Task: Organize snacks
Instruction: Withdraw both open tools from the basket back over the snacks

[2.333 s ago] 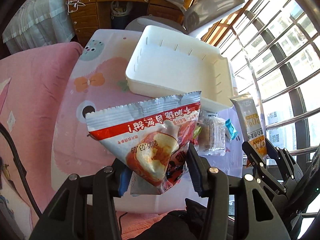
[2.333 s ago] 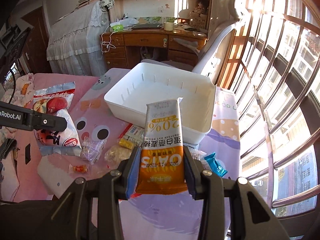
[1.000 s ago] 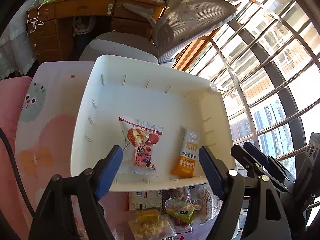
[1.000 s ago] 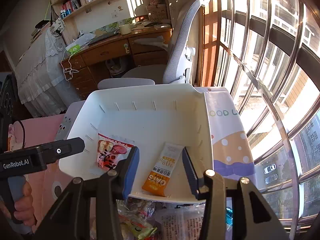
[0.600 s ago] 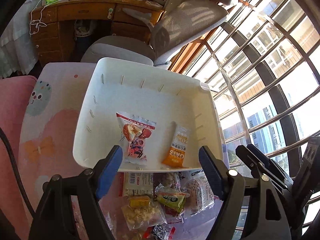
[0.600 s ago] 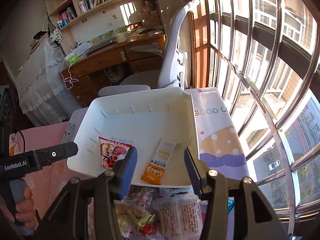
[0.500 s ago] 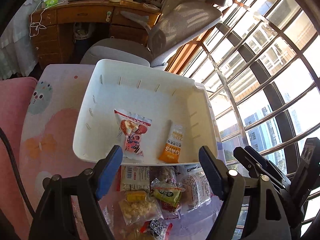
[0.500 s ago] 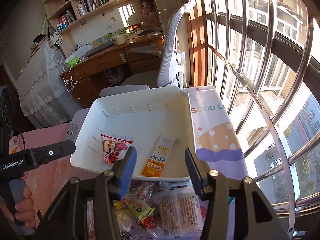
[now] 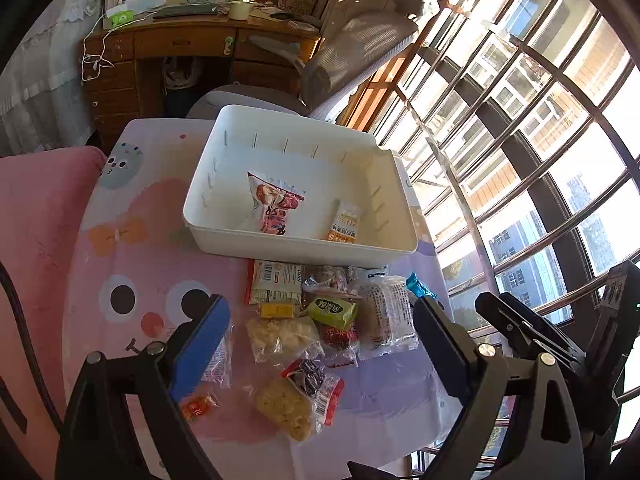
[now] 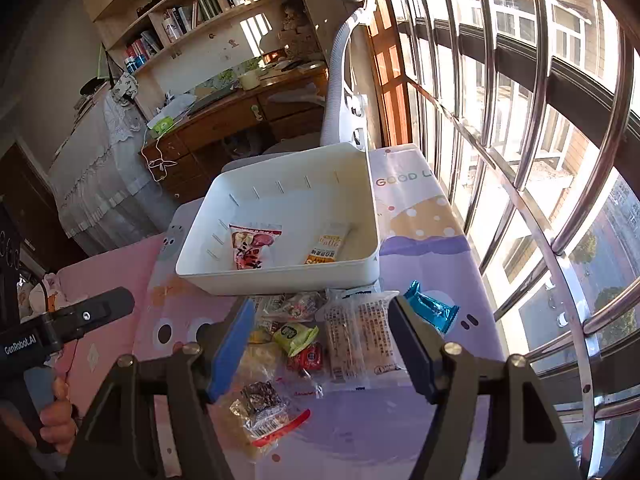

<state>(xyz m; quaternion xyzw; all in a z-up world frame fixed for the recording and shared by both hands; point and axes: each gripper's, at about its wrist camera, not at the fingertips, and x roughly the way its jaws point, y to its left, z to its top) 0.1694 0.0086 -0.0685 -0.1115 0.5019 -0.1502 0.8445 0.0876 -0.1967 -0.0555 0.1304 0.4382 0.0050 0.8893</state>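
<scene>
Left gripper (image 9: 320,344) jaws wide, right gripper (image 10: 320,344) opening, empty

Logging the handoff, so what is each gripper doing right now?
Left gripper: open, holding nothing, jaws just widened.
Right gripper: open, holding nothing, jaws just widened.

Wooden desk (image 9: 188,44) at the far wall, drawers down both sides, a white cable (image 9: 94,62) hanging over its left front. On the desktop: a cream mug (image 9: 239,9), a green-and-white tissue pack (image 9: 119,19), loose papers. Grey mesh office chair (image 9: 352,46) just in front of the desk. Bookshelves (image 10: 208,4) above it, packed with books. Lace-edged white cloth (image 10: 100,176) draped to the left. Curved metal window bars (image 10: 532,184) on the right, sunlit buildings beyond.
</scene>
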